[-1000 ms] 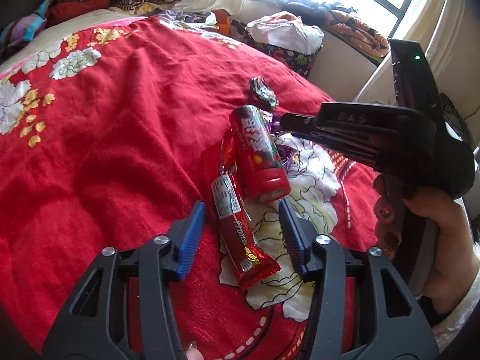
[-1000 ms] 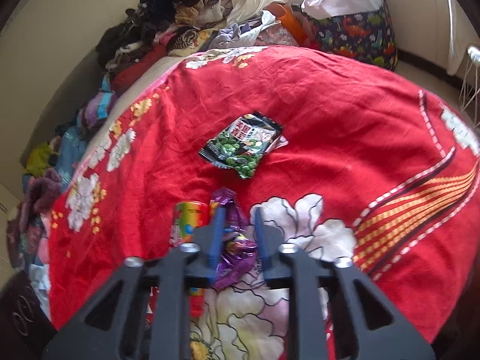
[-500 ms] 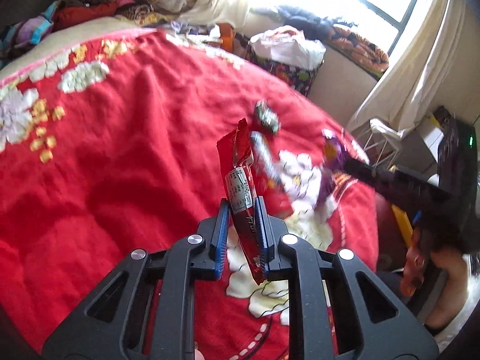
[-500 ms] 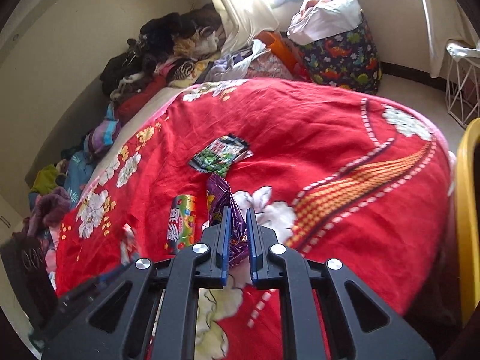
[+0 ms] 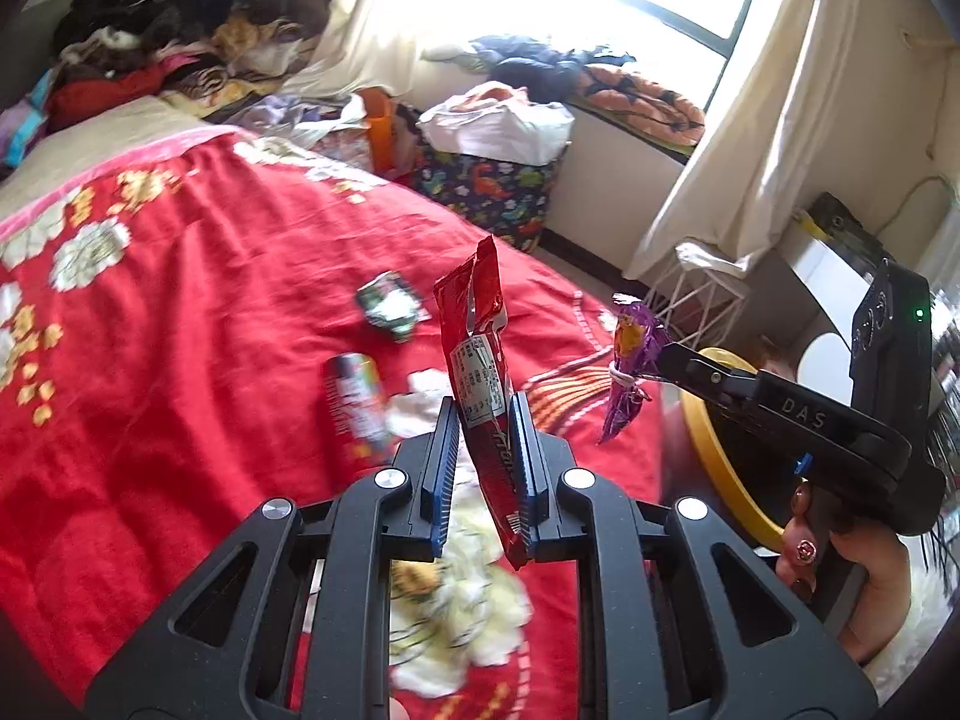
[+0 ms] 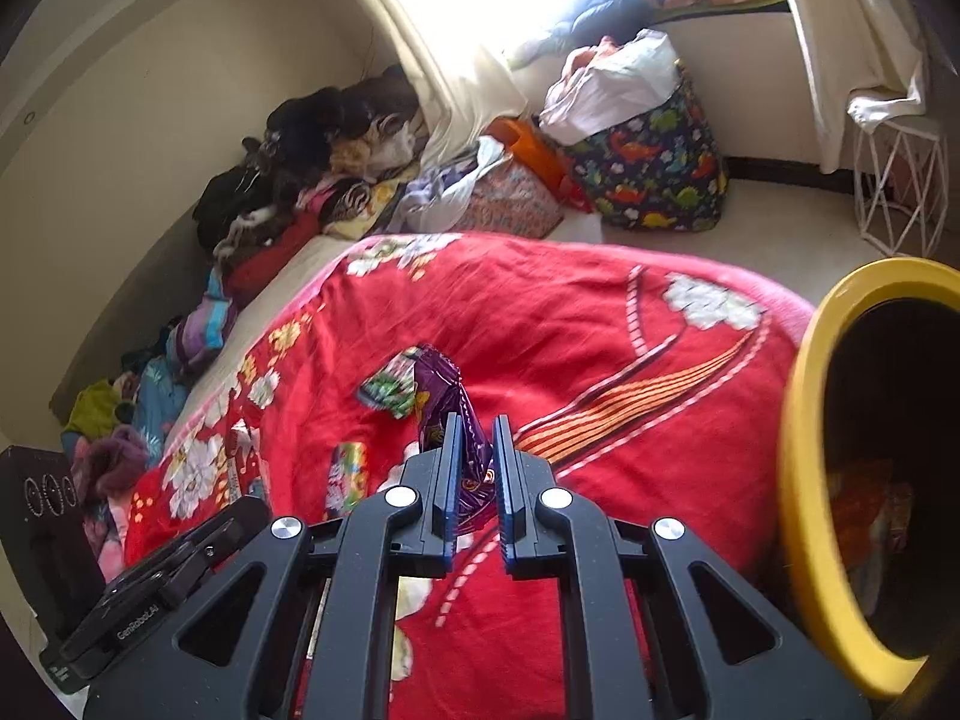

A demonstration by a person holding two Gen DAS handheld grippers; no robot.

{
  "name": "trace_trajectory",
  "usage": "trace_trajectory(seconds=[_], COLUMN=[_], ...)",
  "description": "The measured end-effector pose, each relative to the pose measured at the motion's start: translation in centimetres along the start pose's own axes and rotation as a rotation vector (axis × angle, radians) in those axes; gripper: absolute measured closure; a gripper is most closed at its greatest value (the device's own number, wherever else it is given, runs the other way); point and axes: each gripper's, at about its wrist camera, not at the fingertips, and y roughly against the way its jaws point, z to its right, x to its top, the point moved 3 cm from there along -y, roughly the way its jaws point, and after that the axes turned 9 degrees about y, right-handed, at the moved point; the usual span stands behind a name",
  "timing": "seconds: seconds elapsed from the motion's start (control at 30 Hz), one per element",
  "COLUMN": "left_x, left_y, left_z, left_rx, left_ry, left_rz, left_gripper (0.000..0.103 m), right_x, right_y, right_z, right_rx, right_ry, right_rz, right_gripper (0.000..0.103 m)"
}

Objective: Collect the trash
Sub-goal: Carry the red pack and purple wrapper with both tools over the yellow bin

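Left gripper clamped on a long red foil snack wrapper, low centre of the left wrist view; long axis near upright, top end tilted slightly leftward toward mid-frame, bottom end hanging below the blue pads. Lifted clear of the red floral blanket.

Right gripper pinched shut on a crumpled purple foil wrapper, bottom centre of the right wrist view; wrapper stood up and leaned left from the pads. In the left wrist view, same gripper reached in from the right edge, pointing left, wrapper dangling with its long axis vertical. Held by a hand at lower right, fingers wrapped under the black handle.

On the blanket: a small cylindrical can lying lengthwise, left of centre, blurred; beyond it a flat green-and-black snack packet.

Round yellow-rimmed bin at the right edge of the right wrist view, just beside the blanket's edge; dark inside, contents unclear.
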Motion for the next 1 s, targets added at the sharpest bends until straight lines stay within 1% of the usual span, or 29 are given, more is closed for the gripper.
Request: trace_trajectory(seconds=[0.23, 0.33, 0.57, 1.0], left_x=[0.3, 0.1, -0.6, -2.0], left_y=[-0.4, -0.6, -1.1, -1.9], left_z=[3.4, 4.6, 7.4, 11.7], left_rx=[-0.043, -0.055, -0.091, -0.137], left_ry=[-0.055, -0.073, -0.114, -0.187], left_rz=[0.007, 0.008, -0.001, -0.019], left_gripper=[0.091, 0.091, 0.091, 0.091], right_x=[0.4, 0.2, -0.2, -0.5], right_y=[2.4, 3.3, 5.3, 8.5], right_z=[2.8, 4.1, 6.7, 9.9], right_rx=[-0.047, -0.075, -0.111, -0.173], right_ry=[-0.037, -0.055, -0.096, -0.145], right_rz=[0.034, 0.039, 0.064, 0.111], right_gripper=[0.093, 0.093, 0.093, 0.093])
